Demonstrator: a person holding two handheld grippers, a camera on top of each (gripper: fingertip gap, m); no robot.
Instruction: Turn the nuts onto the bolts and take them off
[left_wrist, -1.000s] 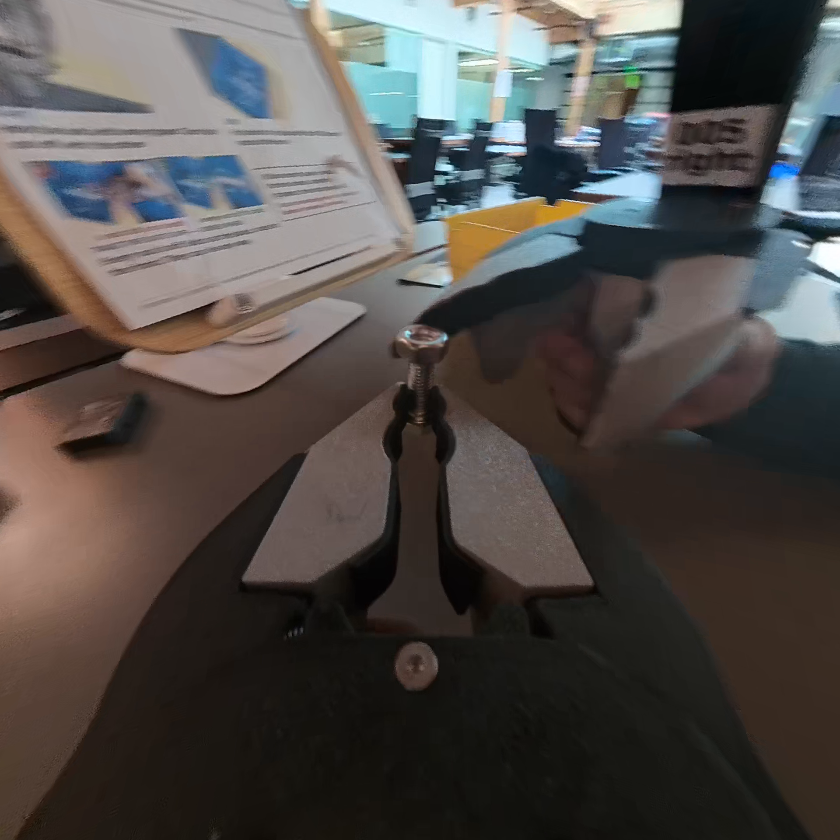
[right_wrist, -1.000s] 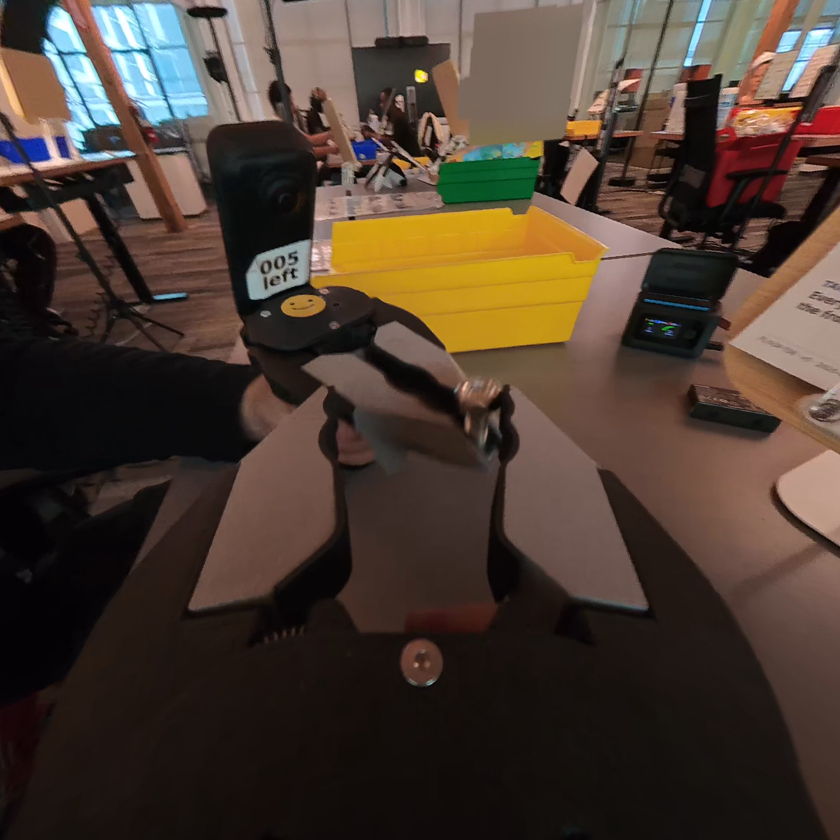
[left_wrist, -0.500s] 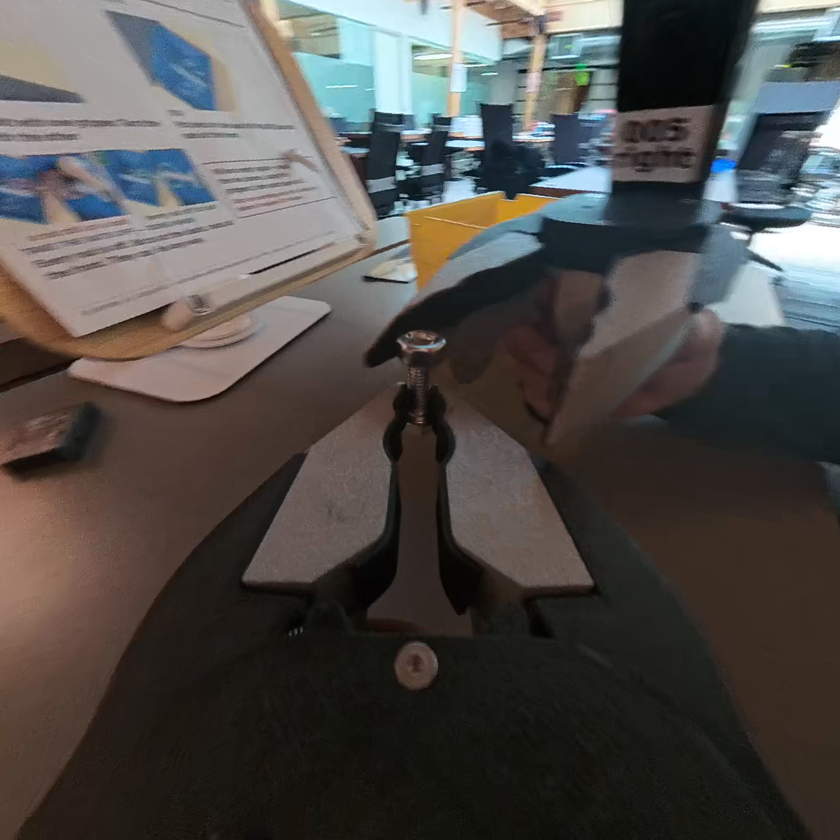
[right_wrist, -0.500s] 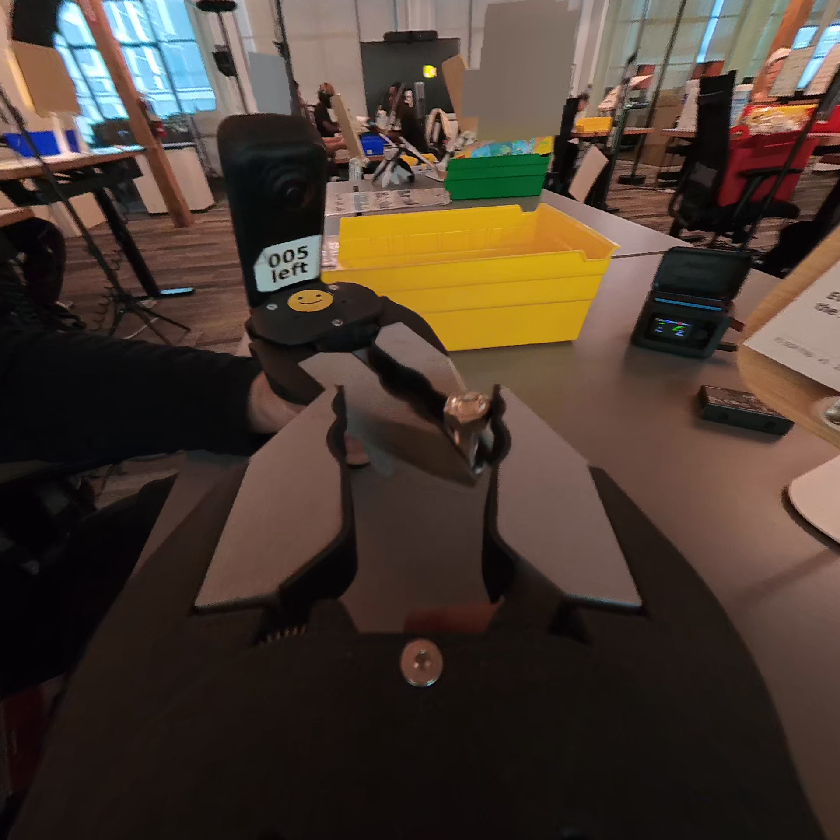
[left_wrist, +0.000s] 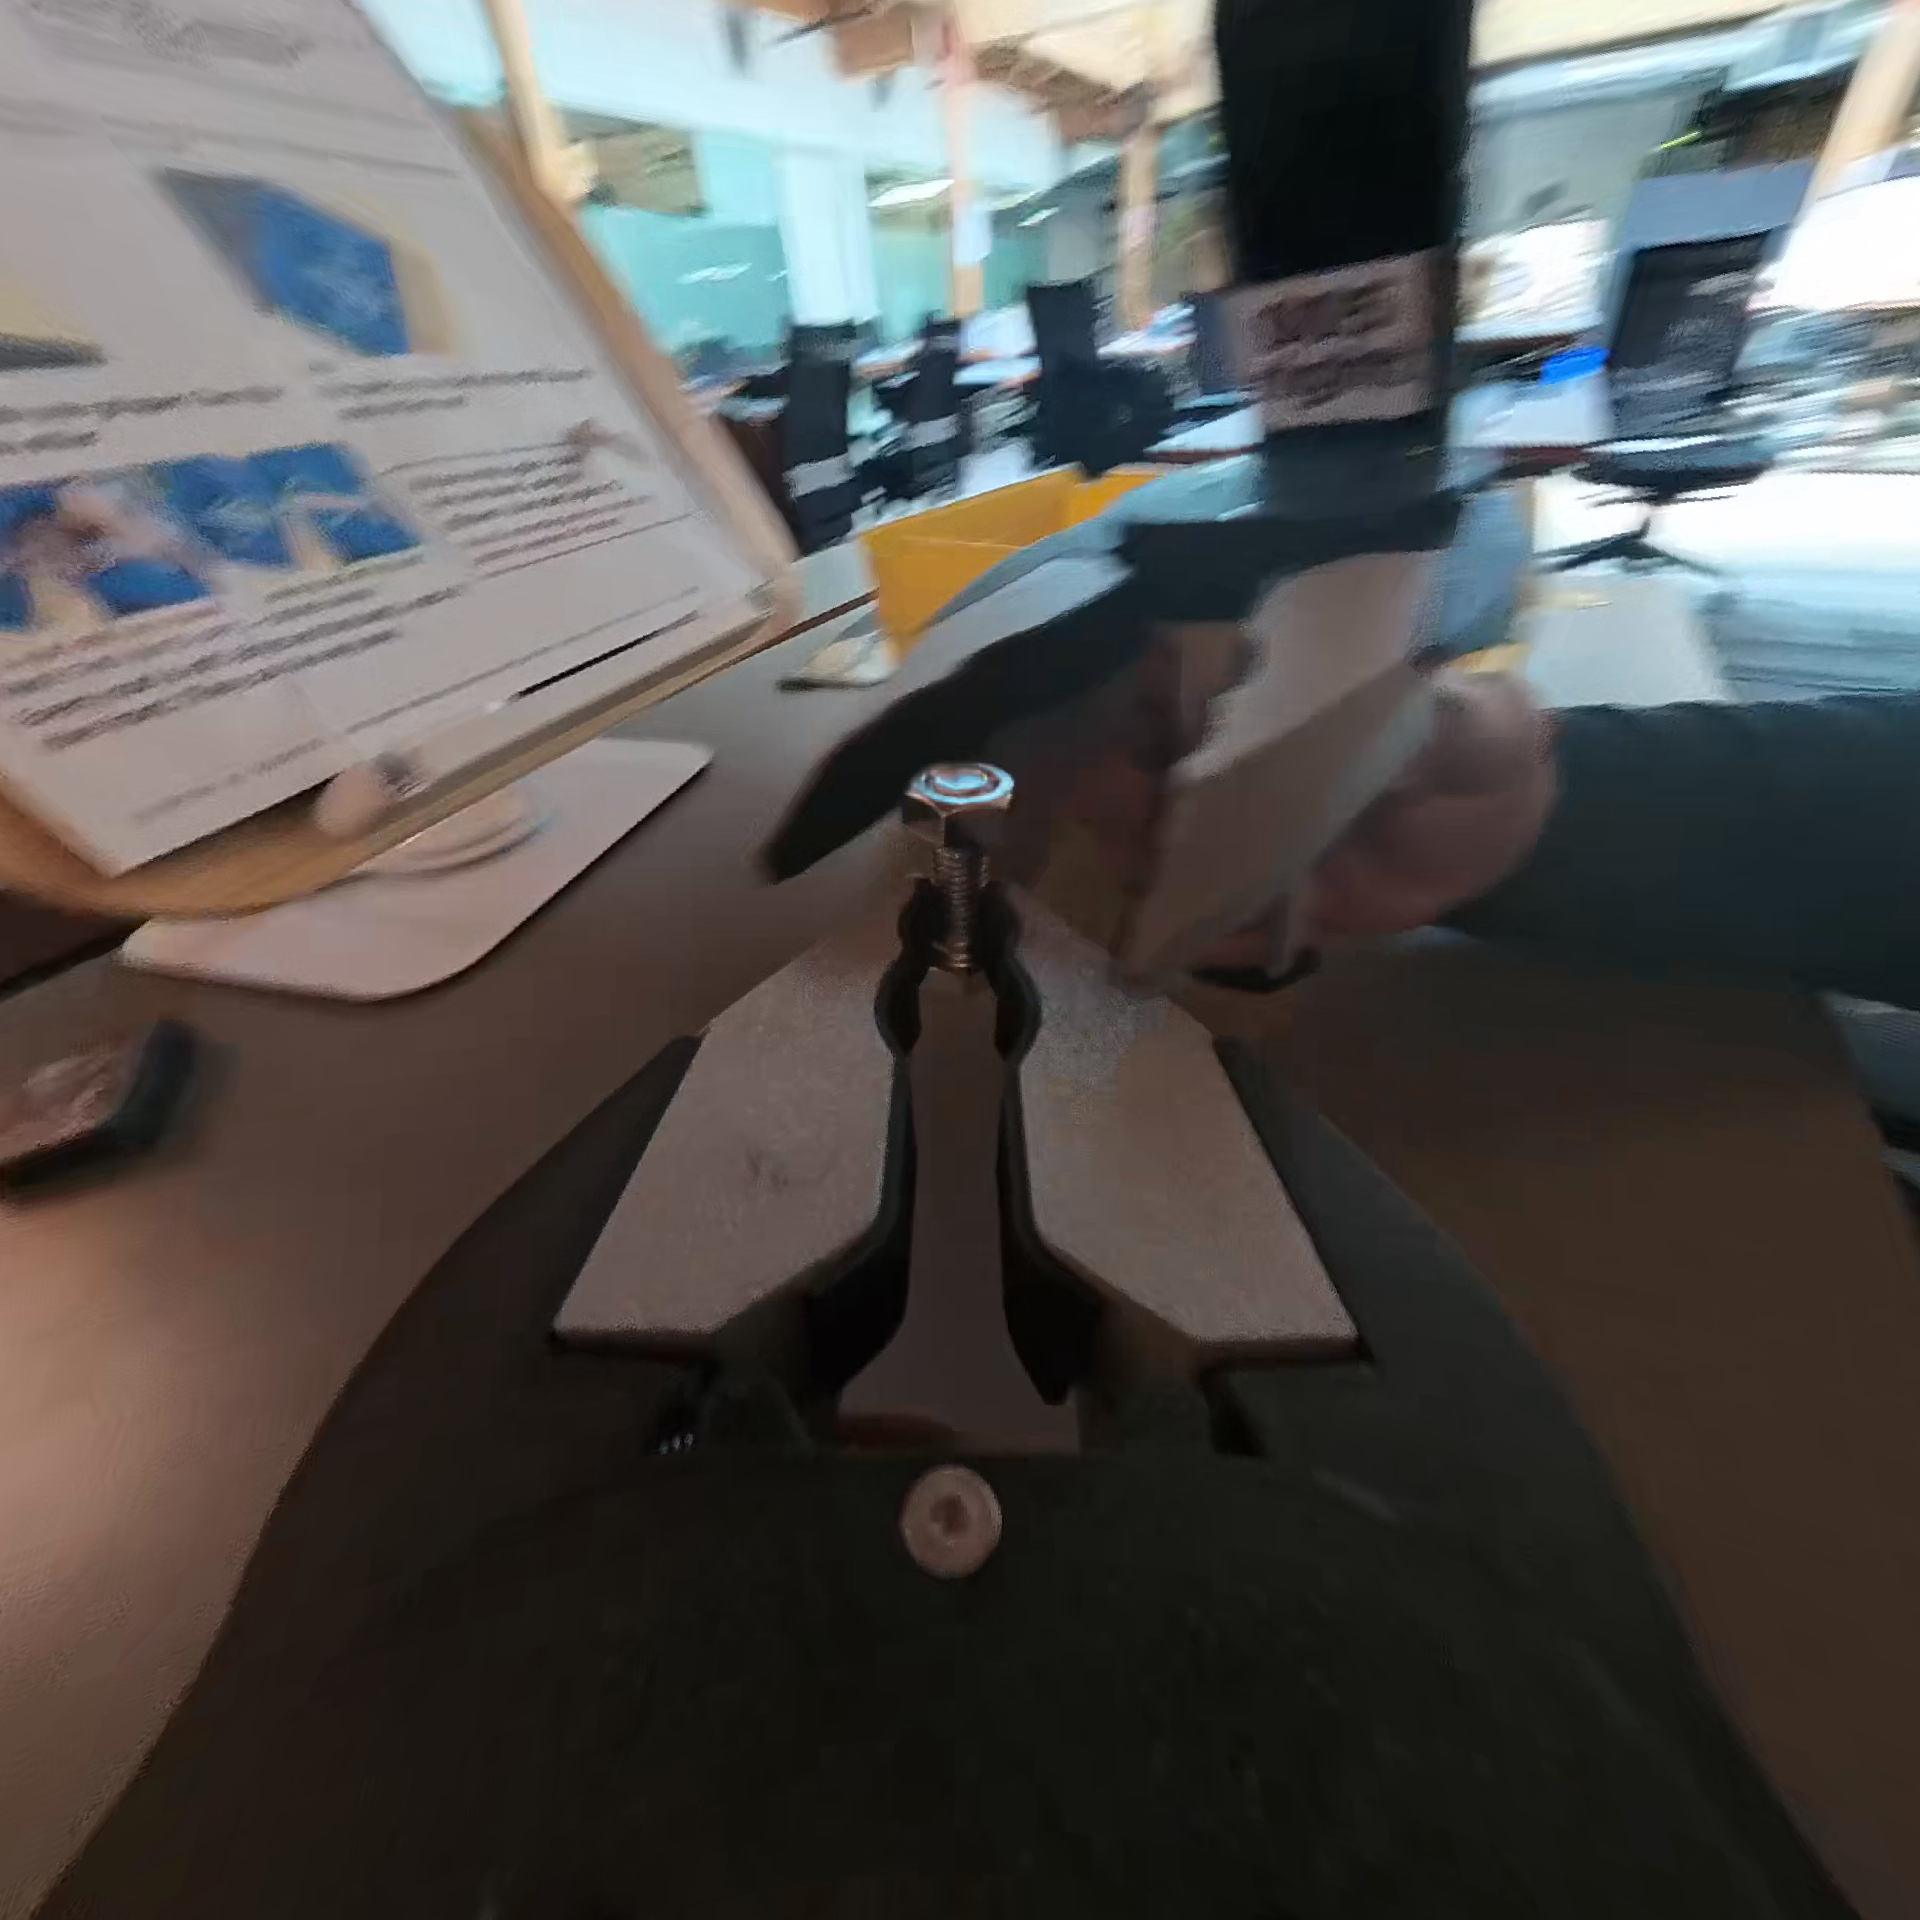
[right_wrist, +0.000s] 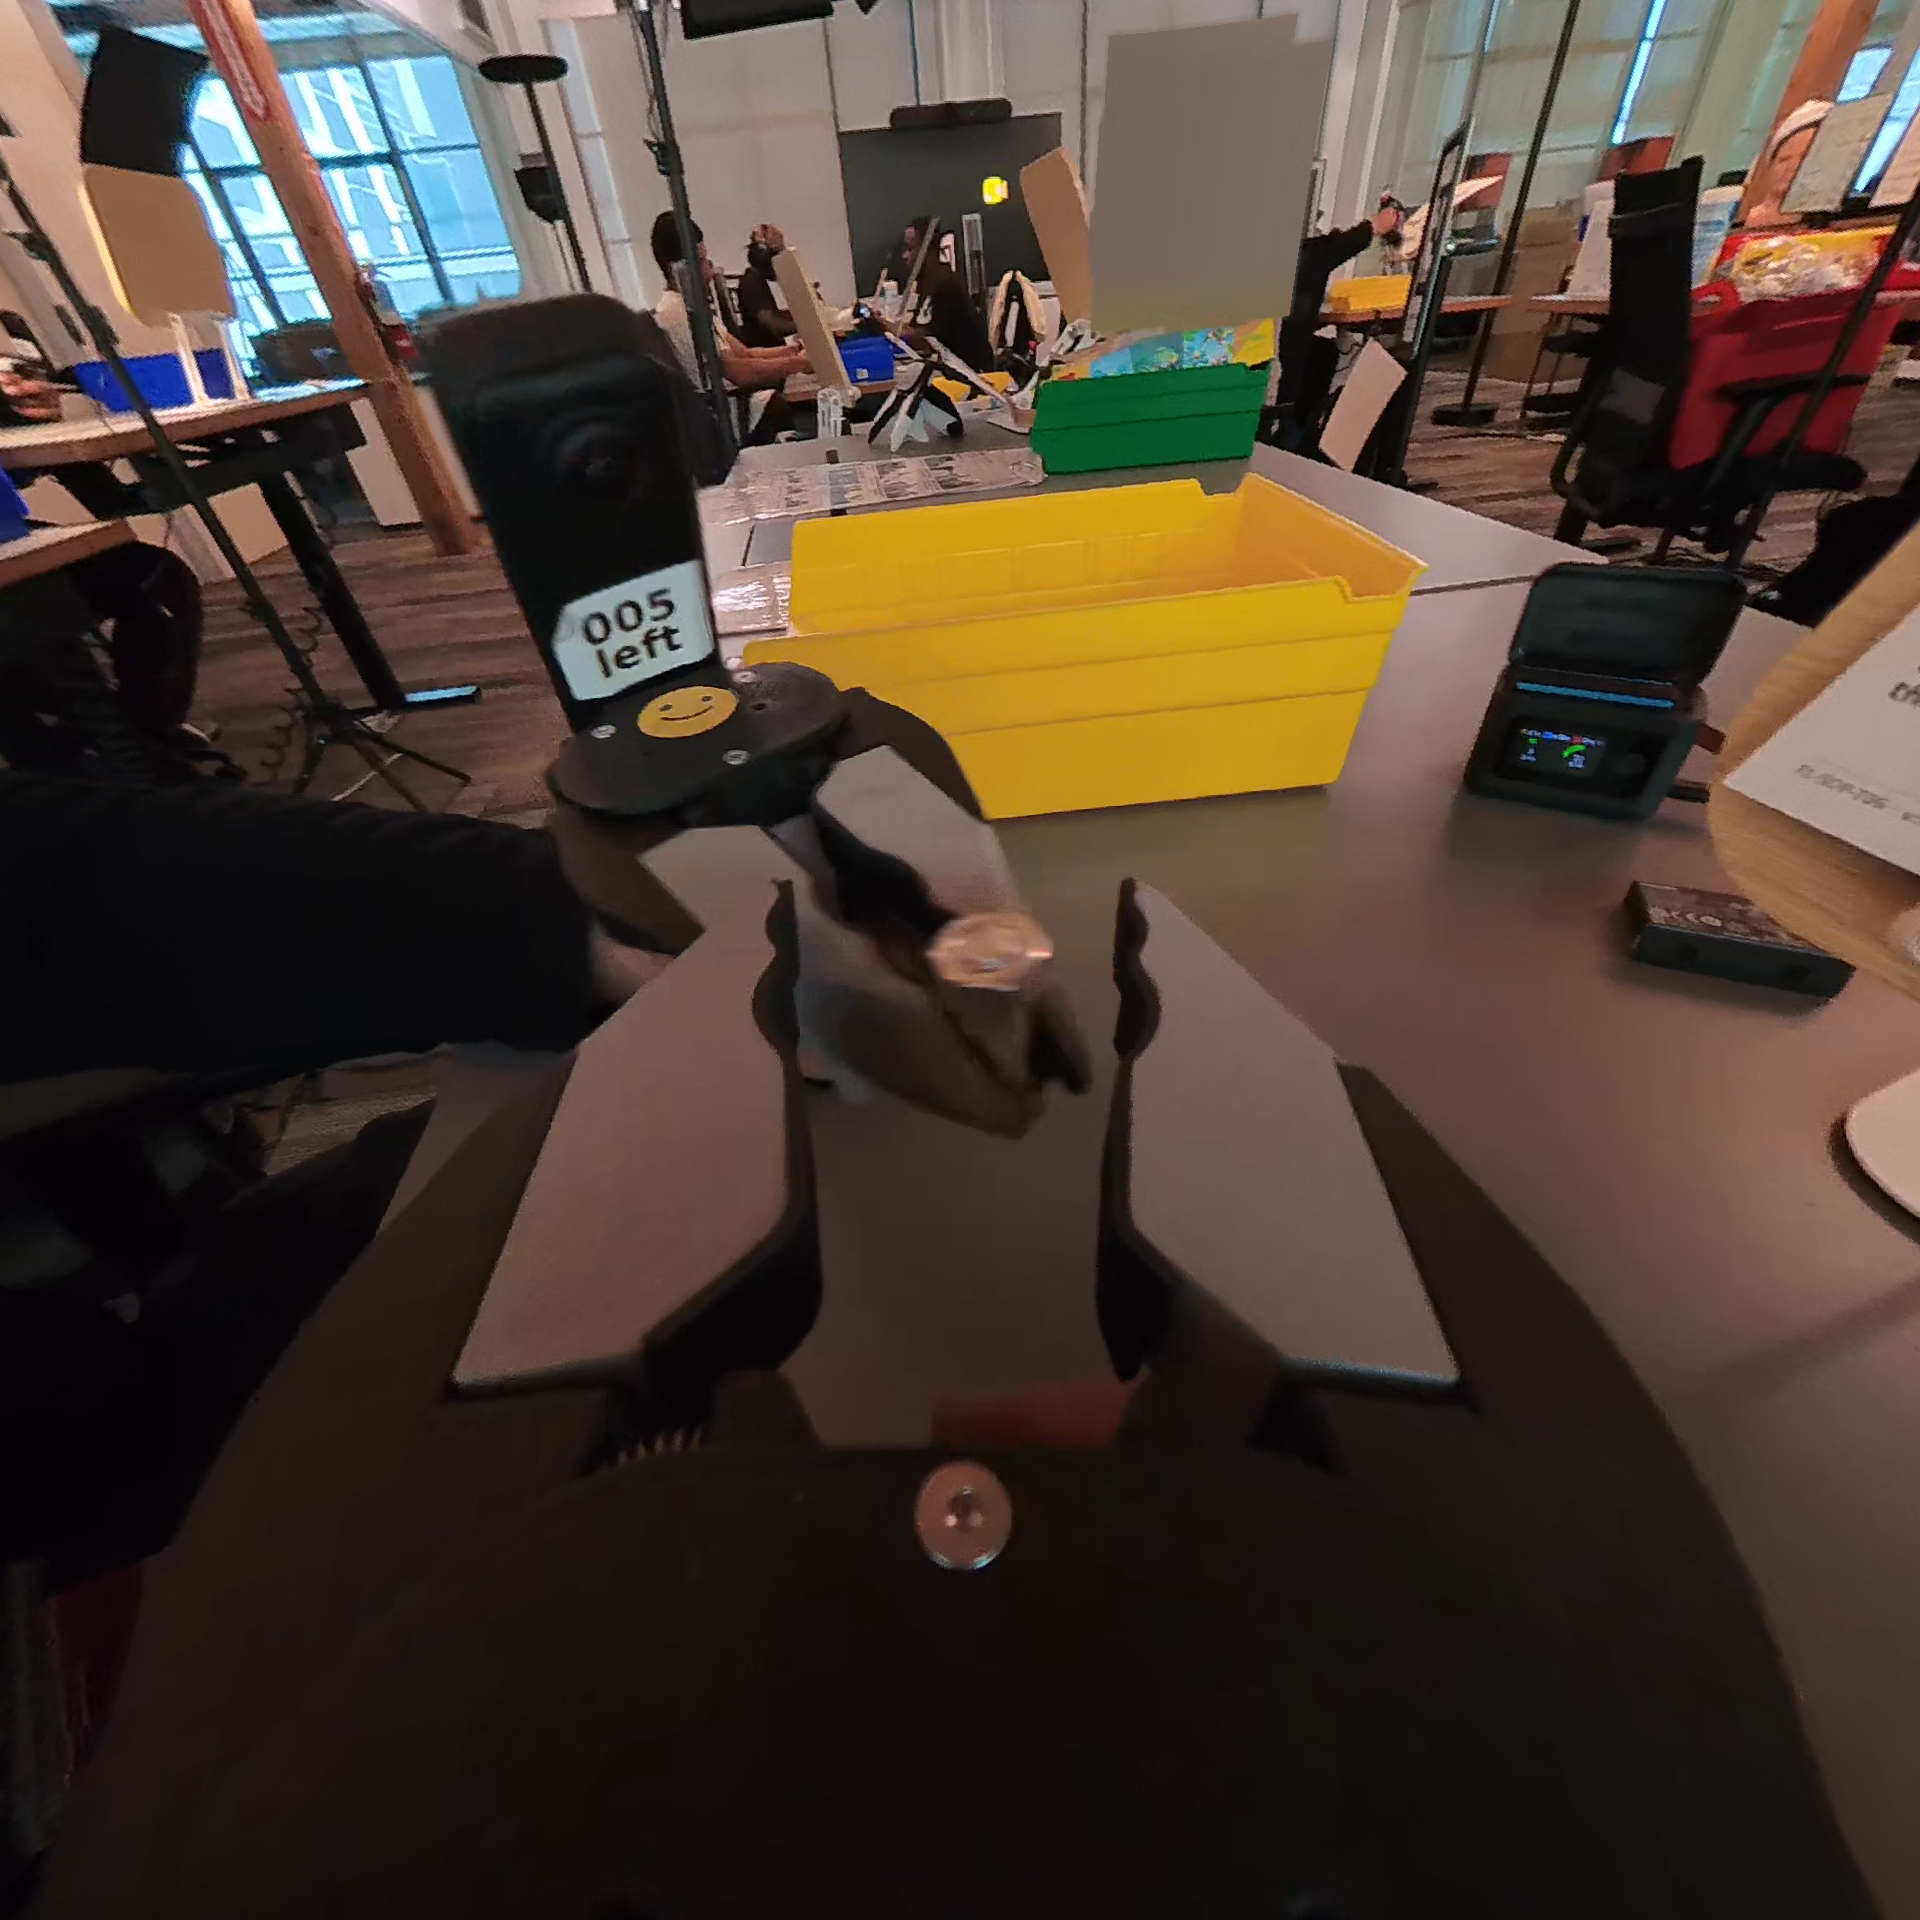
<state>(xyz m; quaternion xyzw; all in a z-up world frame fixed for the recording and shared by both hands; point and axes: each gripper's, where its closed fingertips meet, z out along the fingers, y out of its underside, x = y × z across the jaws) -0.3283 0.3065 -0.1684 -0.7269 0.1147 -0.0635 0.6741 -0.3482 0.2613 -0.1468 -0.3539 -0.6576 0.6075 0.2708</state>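
Observation:
My left gripper (left_wrist: 956, 940) is shut on the threaded shank of a silver bolt (left_wrist: 956, 883) and holds it upright above the table. A hex piece (left_wrist: 956, 802) sits at the bolt's top end; I cannot tell whether it is the head or a nut. In the right wrist view my right gripper (right_wrist: 956, 971) is open, and the hex piece (right_wrist: 989, 951) lies between its fingertips without touching either. The left gripper (right_wrist: 987, 1029) reaches in there from the left. In the left wrist view the right gripper's fingers (left_wrist: 935, 717) are blurred behind the bolt.
A yellow bin (right_wrist: 1091, 665) stands on the grey table (right_wrist: 1403, 987), with a green bin (right_wrist: 1143, 416) behind it. At the right are a dark device with a small screen (right_wrist: 1590, 717), a small black block (right_wrist: 1735, 935) and a wooden document stand (left_wrist: 312, 468) on a white base (left_wrist: 416, 935). Some 4 centimeters of space lies between my two pairs of fingers. My right tips are roughly 25 centimeters from the small black block (right_wrist: 1735, 935). Look for it in the left wrist view (left_wrist: 124, 1073) too.
The left gripper still holds the bolt. The hex piece was beside the right gripper's right finger and now sits near the middle of its open gap. Both grippers have shifted slightly.

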